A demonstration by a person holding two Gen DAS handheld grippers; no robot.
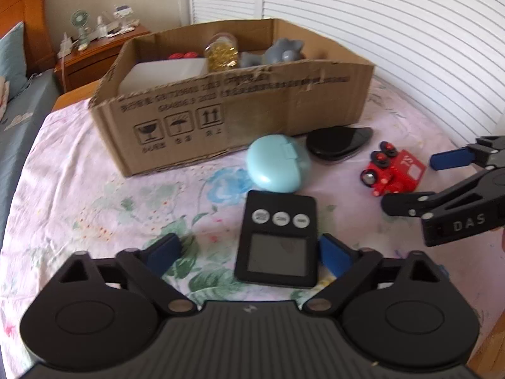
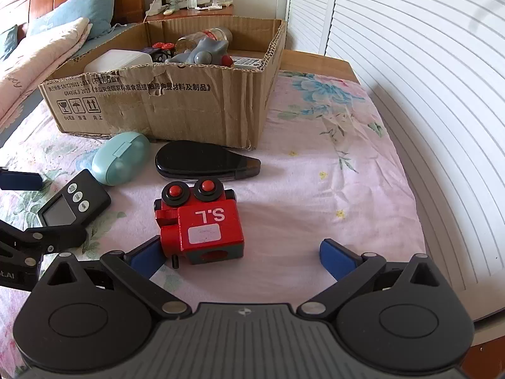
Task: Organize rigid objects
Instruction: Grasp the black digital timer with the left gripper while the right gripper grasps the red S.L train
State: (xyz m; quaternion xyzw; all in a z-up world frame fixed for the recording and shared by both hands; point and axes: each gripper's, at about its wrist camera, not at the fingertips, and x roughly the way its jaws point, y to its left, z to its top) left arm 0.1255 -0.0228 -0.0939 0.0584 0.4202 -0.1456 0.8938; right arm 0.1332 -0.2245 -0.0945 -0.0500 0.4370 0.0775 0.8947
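While the cardboard box [image 1: 233,107] waits at the far side of the flower-print bed [image 2: 331,189], a black digital timer [image 1: 277,237] is framed by the left claw [image 1: 249,252], whose jaws stand apart, the right pad just beside the casing and the left pad clear of it. A red toy truck [image 2: 202,227] is bracketed by the open right claw [image 2: 243,255]. Both grips are best centred before closing, so that neither object is tilted
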